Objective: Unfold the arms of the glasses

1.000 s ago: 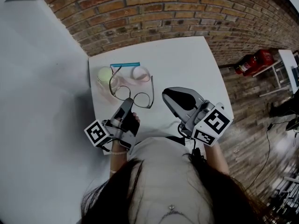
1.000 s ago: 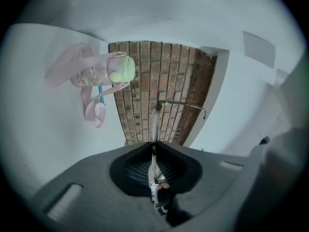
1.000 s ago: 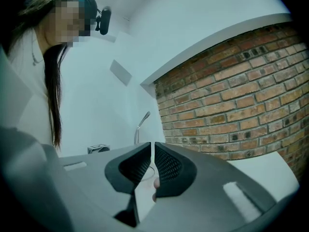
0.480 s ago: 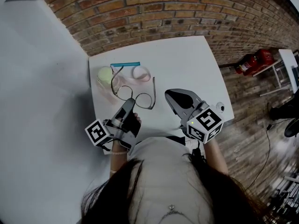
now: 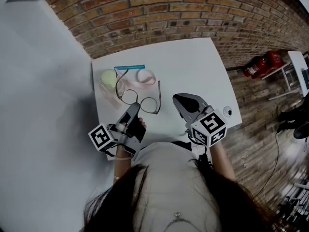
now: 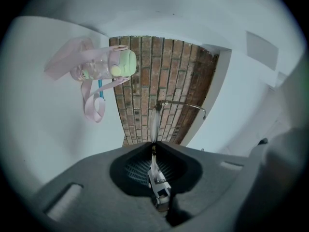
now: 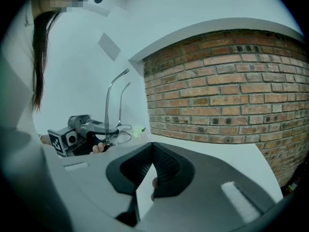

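A brick wall is seen along the far edge of a white counter, and a red fire extinguisher lies on the floor to the right. On the far left part of the counter a clear bottle with a pale green cap is laid on its side. A pink strap is looped beside it and a blue strip lies just behind. A small round white object is placed near the counter's right edge. The glasses are located near the counter's front, just in front of the bottle, which one arm overlaps in the head view. Their lens-to-lens axis runs across the person from left to right. Both arms are shown open and, in the right gripper view, standing upright from the lenses with the hooked tips uppermost. Contact with the counter cannot be told. The left gripper is pointed away from the person toward the wall, its marker cube at the near end, and is pinched on the rim of the left lens. The right gripper is held over the counter's front to the right of the glasses and apart from them. Its jaws are pressed together on nothing.
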Demonstrator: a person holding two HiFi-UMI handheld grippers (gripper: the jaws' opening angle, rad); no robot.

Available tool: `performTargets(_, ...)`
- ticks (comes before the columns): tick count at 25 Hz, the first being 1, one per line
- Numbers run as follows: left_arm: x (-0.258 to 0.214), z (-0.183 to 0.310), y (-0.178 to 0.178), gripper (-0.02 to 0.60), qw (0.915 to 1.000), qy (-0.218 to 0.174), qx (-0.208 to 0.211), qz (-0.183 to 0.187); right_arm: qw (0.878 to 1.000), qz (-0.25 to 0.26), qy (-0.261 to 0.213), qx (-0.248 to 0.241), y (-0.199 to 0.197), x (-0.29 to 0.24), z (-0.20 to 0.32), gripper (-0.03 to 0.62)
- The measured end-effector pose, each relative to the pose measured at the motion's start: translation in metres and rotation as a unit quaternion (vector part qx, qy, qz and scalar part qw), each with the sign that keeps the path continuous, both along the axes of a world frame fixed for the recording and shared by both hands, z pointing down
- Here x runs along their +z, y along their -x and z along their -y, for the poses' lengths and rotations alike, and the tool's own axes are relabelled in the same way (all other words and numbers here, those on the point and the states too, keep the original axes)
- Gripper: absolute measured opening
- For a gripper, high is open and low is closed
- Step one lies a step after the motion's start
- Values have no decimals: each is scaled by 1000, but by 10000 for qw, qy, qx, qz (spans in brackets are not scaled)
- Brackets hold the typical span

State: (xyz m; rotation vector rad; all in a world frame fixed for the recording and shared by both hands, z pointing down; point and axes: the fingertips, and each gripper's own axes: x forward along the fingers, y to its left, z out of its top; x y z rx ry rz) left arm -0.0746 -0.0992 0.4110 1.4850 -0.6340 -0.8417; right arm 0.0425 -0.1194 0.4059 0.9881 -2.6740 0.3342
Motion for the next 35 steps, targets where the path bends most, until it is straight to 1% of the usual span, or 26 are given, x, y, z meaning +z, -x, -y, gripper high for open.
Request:
performTargets(5, 2, -1, 0, 23, 10000, 10, -6, 2, 9988, -220, 118, 412, -11, 13, 9, 6)
performTargets(8, 2, -1, 1, 23, 10000, 15, 0, -3, 9984, -201, 186, 500, -14, 15, 10, 6)
performTargets(20, 2, -2, -4, 23, 9999, 11, 103, -17, 9986, -365, 141, 354, -12, 18, 4, 6)
performTargets(35, 1, -3, -8, 23, 9998, -2, 195, -36, 9986, -393, 145, 320, -12, 17, 3, 6)
